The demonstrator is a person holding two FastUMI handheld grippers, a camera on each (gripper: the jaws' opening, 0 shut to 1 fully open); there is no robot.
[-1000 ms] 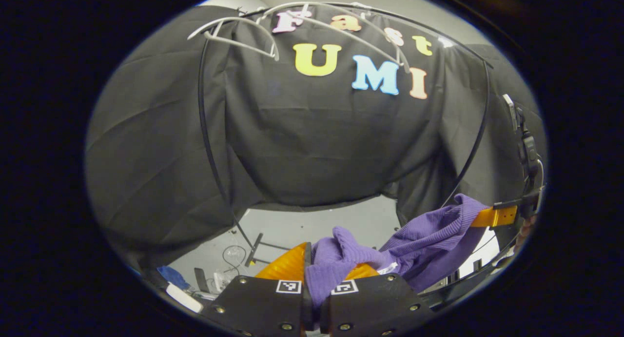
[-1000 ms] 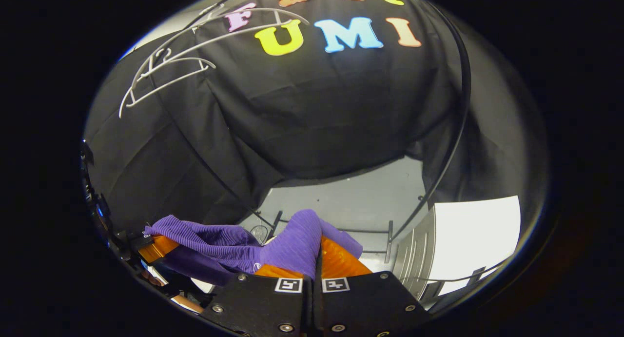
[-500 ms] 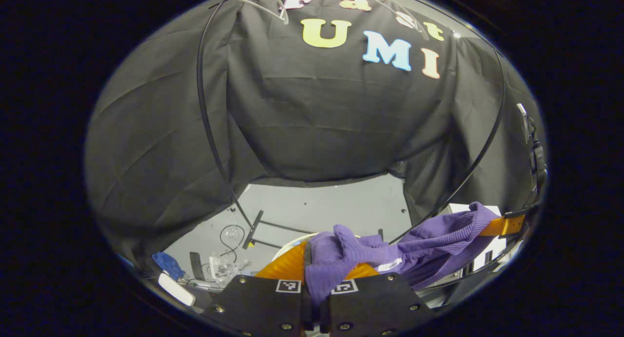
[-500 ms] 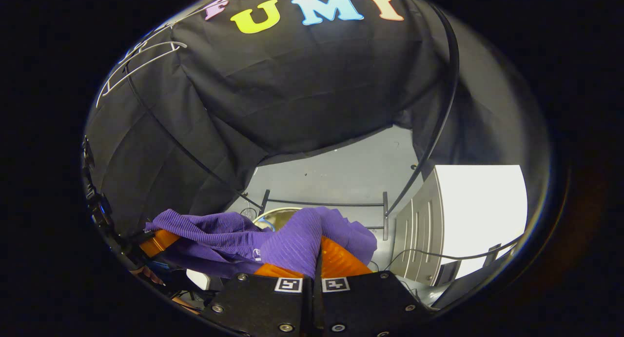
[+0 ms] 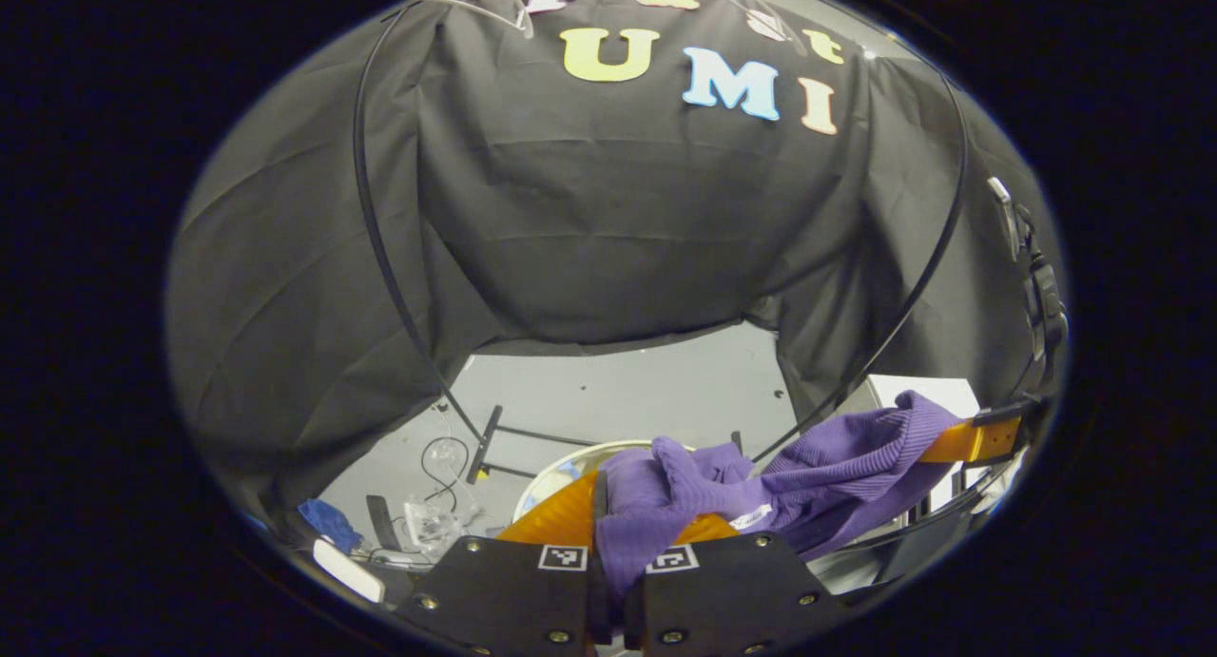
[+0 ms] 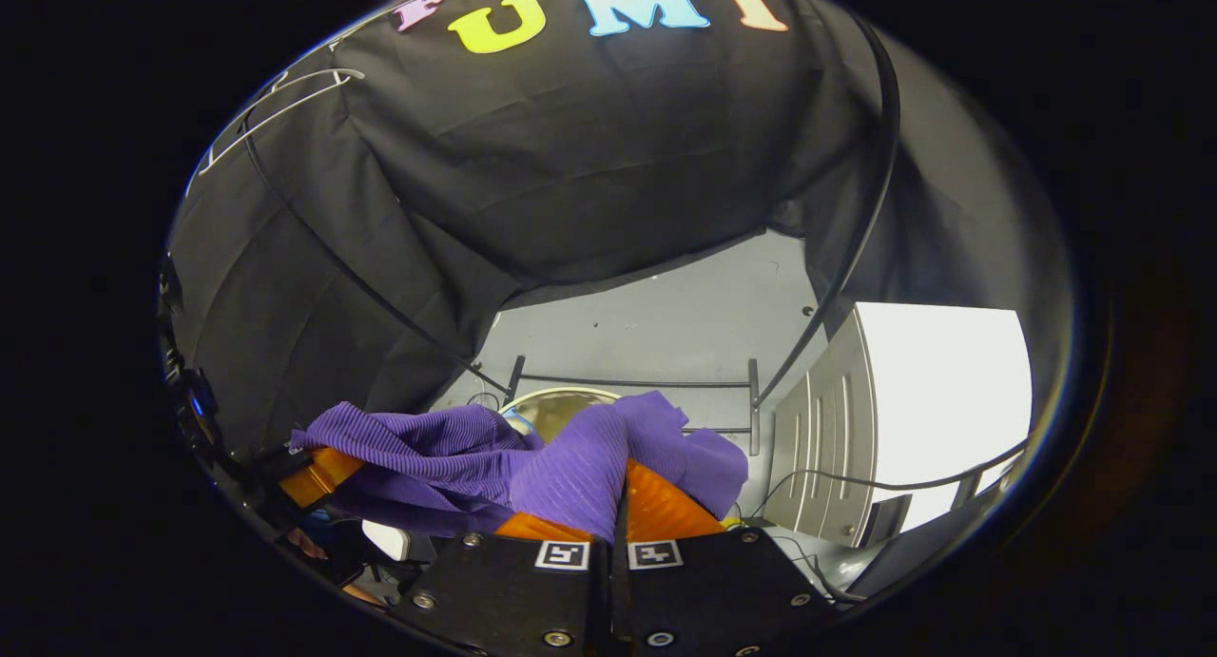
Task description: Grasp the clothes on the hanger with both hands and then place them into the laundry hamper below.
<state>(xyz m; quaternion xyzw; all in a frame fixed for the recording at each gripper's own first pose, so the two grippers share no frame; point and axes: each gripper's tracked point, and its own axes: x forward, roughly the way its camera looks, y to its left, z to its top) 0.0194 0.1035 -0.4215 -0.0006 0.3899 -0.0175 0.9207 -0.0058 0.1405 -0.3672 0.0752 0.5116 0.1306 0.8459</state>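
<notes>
So there's one purple top point(image 5: 685, 491), and both grippers are clamped on it: the left gripper point(image 5: 608, 514) pinches one bunch between its fingers, the right gripper point(image 6: 616, 491) the other, so it hangs slung between them. That keeps it off the floor, right over the one hamper point(image 6: 556, 405) below. Two empty hangers point(image 6: 276, 110) up top.

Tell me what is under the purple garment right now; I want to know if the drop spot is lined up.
Behind and below the purple garment, the round rim of the laundry hamper peeks out above the grey floor. The cloth covers most of the hamper, so its inside cannot be seen.
</notes>
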